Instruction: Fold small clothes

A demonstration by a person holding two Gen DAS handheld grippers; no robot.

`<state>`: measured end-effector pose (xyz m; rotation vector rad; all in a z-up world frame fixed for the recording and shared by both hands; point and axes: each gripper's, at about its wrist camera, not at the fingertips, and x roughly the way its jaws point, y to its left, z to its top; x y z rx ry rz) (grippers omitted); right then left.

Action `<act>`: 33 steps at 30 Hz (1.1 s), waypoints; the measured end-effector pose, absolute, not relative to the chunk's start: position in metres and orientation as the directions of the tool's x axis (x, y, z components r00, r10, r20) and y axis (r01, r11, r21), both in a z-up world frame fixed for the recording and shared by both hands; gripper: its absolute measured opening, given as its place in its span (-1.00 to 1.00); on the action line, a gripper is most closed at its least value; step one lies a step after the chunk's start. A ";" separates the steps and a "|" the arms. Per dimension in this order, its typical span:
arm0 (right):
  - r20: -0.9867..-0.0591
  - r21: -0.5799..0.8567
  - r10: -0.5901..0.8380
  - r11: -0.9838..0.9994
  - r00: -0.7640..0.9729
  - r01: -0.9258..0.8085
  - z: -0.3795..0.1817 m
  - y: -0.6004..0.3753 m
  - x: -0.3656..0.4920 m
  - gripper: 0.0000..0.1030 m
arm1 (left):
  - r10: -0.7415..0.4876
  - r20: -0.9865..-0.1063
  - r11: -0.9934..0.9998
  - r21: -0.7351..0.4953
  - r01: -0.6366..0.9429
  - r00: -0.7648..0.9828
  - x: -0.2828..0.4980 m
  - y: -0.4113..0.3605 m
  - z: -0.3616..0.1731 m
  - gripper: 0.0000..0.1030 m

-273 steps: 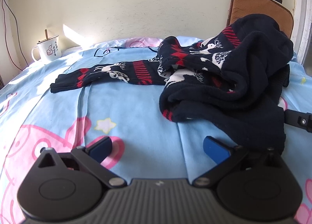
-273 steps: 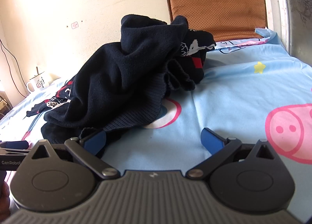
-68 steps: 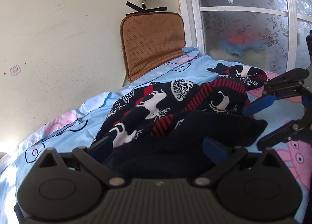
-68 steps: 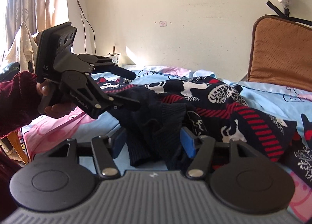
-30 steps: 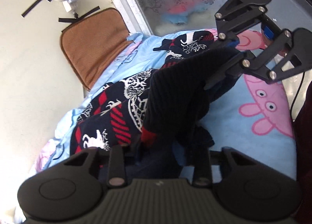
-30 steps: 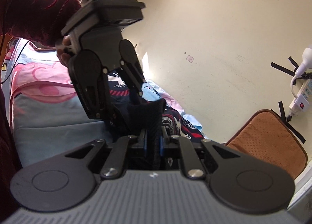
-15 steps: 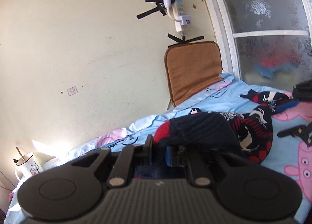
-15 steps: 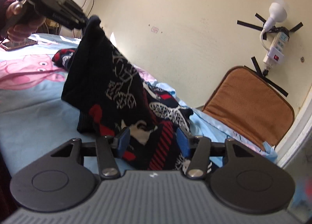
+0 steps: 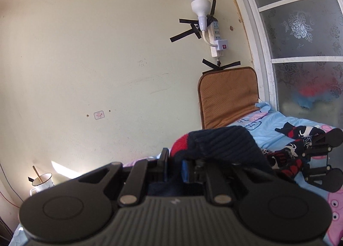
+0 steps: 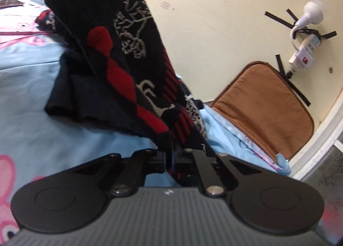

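- Sweater [image 10: 128, 57], dark knit with red diamonds and white reindeer, hung lifted above the blue cartoon bedsheet [image 10: 25, 87].
- Left gripper [image 9: 173, 164], left of the brown cushion [image 9: 229, 98], clenched its ribbed hem.
- Right gripper [image 10: 171, 156] had just reopened and snapped closed, now grasping a fresh edge, so the garment could probably be spread for folding.

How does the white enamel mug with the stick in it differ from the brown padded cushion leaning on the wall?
The white enamel mug is small, hard and glossy, while the brown padded cushion is large, flat and soft with a dotted surface. The mug stands upright at the left end of the wall; the cushion leans near the window on the right. Both sit at the far edge of the blue cartoon bedsheet.
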<state>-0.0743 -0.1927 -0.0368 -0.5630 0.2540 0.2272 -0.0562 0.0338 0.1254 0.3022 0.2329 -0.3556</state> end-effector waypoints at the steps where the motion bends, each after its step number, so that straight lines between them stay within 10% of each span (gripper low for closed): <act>1: -0.254 -0.495 0.123 0.835 0.959 -0.239 -0.026 -0.195 -0.074 -0.87 | -0.297 -0.268 0.898 0.250 0.363 0.917 -0.057 0.034 0.128 -0.78; 17: 0.440 -0.447 0.050 0.878 0.897 0.170 0.211 -0.214 -0.136 -0.87 | -0.091 0.248 0.989 0.137 0.058 0.964 -0.136 0.045 0.272 -0.79; 26: 0.559 -0.478 0.063 0.839 0.827 0.260 0.296 -0.217 -0.160 -0.87 | 0.060 0.500 0.978 0.143 -0.150 0.864 -0.169 0.036 0.345 -0.79; 33: 0.427 -0.534 0.088 0.828 0.900 0.172 0.259 -0.208 -0.119 -0.87 | 0.068 0.370 0.961 0.226 -0.161 0.926 -0.125 0.035 0.320 -0.79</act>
